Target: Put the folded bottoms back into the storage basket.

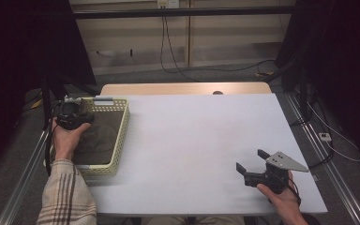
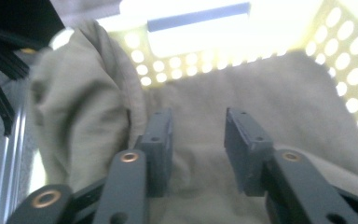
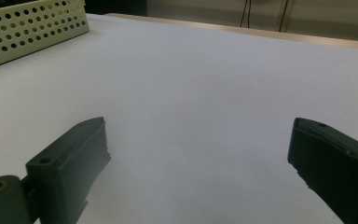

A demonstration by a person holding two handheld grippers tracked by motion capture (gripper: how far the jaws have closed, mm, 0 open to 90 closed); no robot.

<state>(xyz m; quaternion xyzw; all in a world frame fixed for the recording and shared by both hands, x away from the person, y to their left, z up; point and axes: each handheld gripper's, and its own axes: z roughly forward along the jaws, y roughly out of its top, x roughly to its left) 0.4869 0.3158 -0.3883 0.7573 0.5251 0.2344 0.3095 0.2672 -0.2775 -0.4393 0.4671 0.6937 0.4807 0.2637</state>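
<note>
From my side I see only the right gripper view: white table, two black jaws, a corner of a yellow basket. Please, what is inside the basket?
Observer: An olive-brown cloth lies in the yellow basket, covering its floor.
Operator: Where is the left gripper?
Observer: The left gripper is above the basket's left far corner, its jaws pointing down at the cloth.
Operator: Does it hold the cloth?
Observer: No. In the left gripper view its jaws stand apart with a gap between; the cloth lies below, not pinched.
Operator: Does any cloth hang out?
Observer: Yes, one fold is heaped over the basket's left wall.

one basket [image 1: 120, 136], one cloth [image 1: 98, 136], two grippers: left gripper [image 2: 198, 140], right gripper [image 1: 253, 164].
</note>
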